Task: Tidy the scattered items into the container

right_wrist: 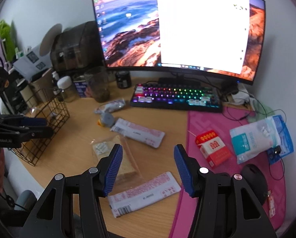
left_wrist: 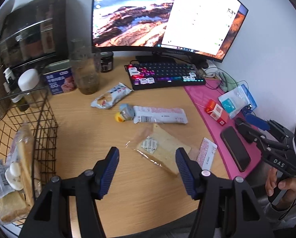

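Note:
The black wire basket (left_wrist: 46, 107) stands at the left and holds wrapped bread and a packet. My left gripper (left_wrist: 147, 152) is open above the desk with nothing between its blue pads; a wrapped bread slice (left_wrist: 162, 148) lies just beyond it. Further off lie a long pink-and-white packet (left_wrist: 160, 115), a blue-white snack packet (left_wrist: 110, 95) and a small yellow-and-grey object (left_wrist: 124, 113). My right gripper (right_wrist: 148, 148) is open and empty over a second pink-and-white packet (right_wrist: 146, 192), with the bread slice (right_wrist: 100, 148) to its left. The basket (right_wrist: 46, 119) sits at the far left.
A keyboard (right_wrist: 175, 97) and a curved monitor (right_wrist: 177, 29) stand at the back. The pink mat (right_wrist: 227, 178) carries a red box (right_wrist: 213, 148), a blue-white pouch (right_wrist: 257, 138) and a black mouse (right_wrist: 253, 180). A phone (left_wrist: 235, 148) lies on the mat. A jar (left_wrist: 86, 71) and a tin (left_wrist: 60, 79) stand by the basket.

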